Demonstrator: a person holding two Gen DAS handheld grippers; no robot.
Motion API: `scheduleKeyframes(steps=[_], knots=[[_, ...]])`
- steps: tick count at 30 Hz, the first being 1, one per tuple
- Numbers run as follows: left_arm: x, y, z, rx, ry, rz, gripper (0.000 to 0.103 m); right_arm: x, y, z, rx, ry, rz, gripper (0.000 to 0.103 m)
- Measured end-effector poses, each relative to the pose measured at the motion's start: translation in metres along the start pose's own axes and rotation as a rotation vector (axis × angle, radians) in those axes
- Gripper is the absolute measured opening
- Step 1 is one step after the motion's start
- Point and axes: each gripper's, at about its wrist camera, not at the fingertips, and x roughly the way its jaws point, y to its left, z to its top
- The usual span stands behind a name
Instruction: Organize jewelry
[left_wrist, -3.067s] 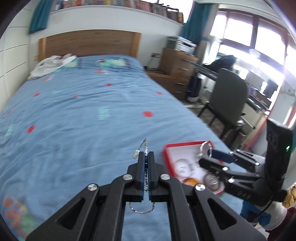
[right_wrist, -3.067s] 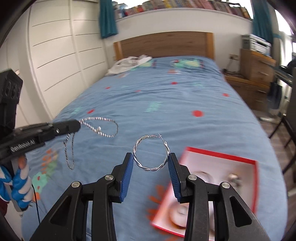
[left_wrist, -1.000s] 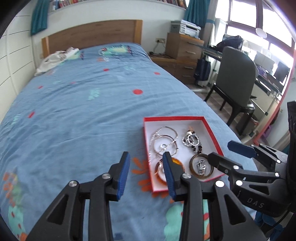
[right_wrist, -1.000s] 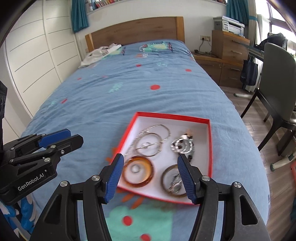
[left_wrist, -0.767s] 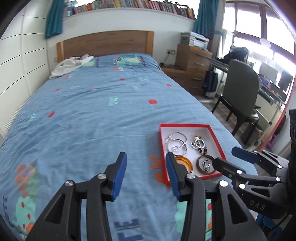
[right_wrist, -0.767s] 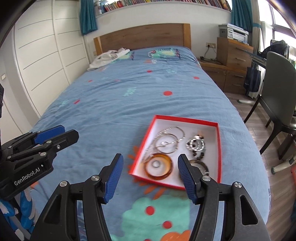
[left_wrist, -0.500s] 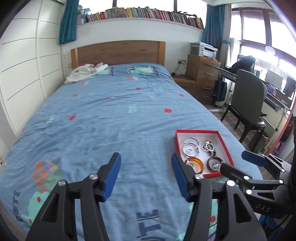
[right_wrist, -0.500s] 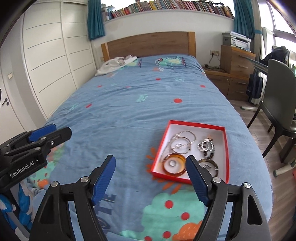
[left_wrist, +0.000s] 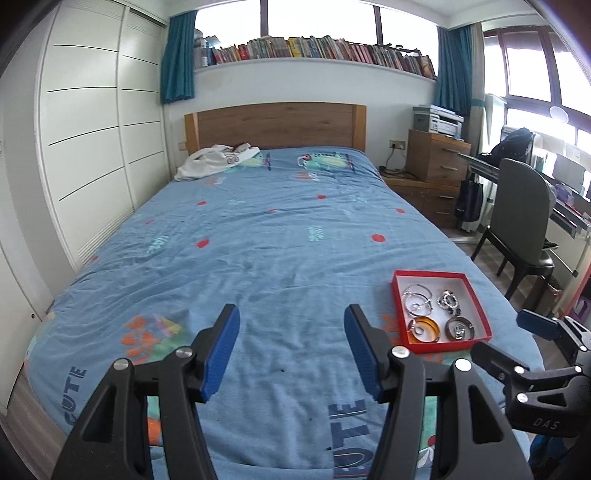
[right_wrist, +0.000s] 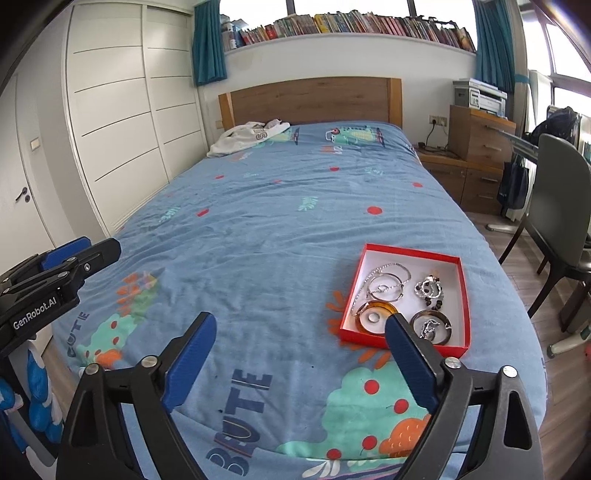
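Left gripper (left_wrist: 291, 347) spread wide and empty, right gripper (right_wrist: 301, 358) likewise, red jewelry box (right_wrist: 462, 301) on blue bedspread (right_wrist: 277, 236) ahead-right of both, apart from fingertips

Bedspread, below the left gripper (left_wrist: 291, 349) fingers: "CUTE" (left_wrist: 72, 386) in dark blue letters, outside the left finger.
Bedspread, under the right finger of the left gripper: "UTE" (left_wrist: 347, 410), the first letter hidden behind the finger.
Bedspread, between the right gripper (right_wrist: 299, 360) fingers: "UTE" (right_wrist: 251, 384); nearer the camera, large letters "B" and "U" (right_wrist: 231, 452).
Left gripper body, seen left of the right gripper's fingers: "GenRobot.AI" (right_wrist: 34, 314) in white.
Right gripper body, seen right of the left gripper's fingers: "DAS" (left_wrist: 547, 424).
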Motion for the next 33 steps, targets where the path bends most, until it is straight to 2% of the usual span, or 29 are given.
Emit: scheduleKeyframes(steps=[5,14,20,25,33], knots=[[-0.013,0.016,-0.007,-0.007,-0.018,0.072,0.057,-0.016,0.010,-0.005,-0.007,-0.027,-0.013,0.100],[-0.017,0.042,-0.015,-0.058,-0.010,0.127,0.057,-0.026,0.013,-0.016,-0.010,-0.047,-0.027,0.101],[-0.011,0.042,-0.019,-0.048,0.000,0.174,0.057,-0.023,0.005,-0.020,0.022,-0.052,-0.037,0.102],[-0.003,0.040,-0.023,-0.040,0.018,0.140,0.057,-0.015,-0.002,-0.026,0.044,-0.041,-0.047,0.102],[0.018,0.036,-0.033,-0.021,0.060,0.127,0.057,0.002,-0.008,-0.034,0.048,-0.007,-0.052,0.102]])
